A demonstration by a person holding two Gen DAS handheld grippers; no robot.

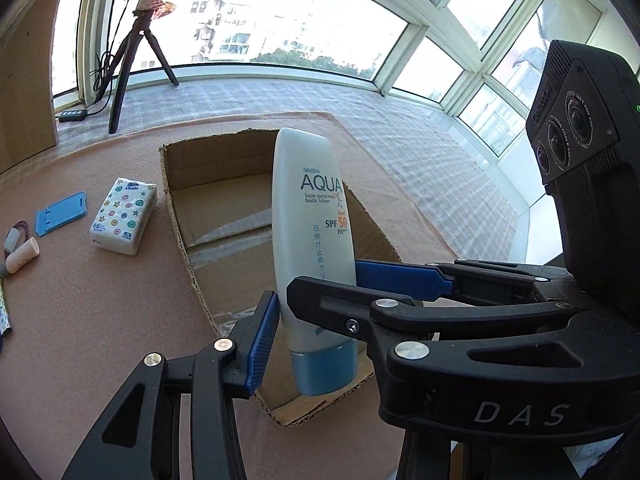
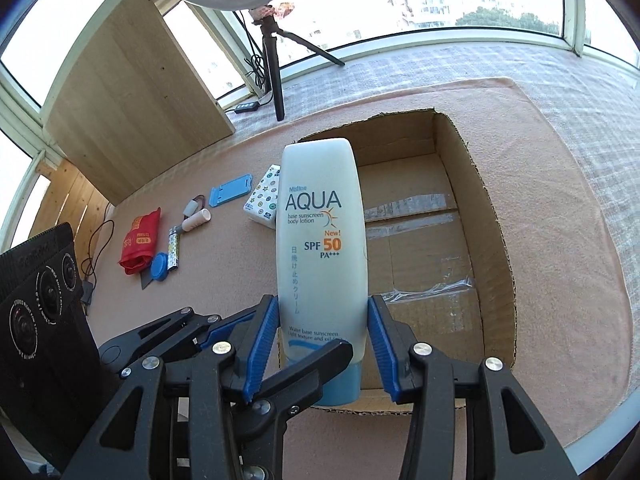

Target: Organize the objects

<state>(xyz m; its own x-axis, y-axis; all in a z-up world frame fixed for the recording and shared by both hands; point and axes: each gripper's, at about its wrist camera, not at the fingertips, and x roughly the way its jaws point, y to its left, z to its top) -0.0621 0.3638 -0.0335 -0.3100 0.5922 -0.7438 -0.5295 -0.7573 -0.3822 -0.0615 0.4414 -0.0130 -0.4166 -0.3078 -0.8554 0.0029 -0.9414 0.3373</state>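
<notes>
A white AQUA sunscreen tube (image 2: 322, 248) with a blue cap stands cap-down over the near edge of an open cardboard box (image 2: 496, 216). My right gripper (image 2: 322, 344) is shut on its lower part, blue pads on both sides. My left gripper (image 1: 312, 312) comes across from the side and also has its blue pads against the tube (image 1: 310, 220). The box (image 1: 180, 184) holds nothing else that I can see.
On the pink mat left of the box lie a tissue pack (image 1: 124, 216), a blue phone stand (image 1: 60, 212), a small pink tube (image 2: 196, 219), a red pouch (image 2: 138, 246) and a blue lid (image 2: 160, 268). A tripod (image 2: 274, 68) and a wooden board (image 2: 136, 96) stand behind.
</notes>
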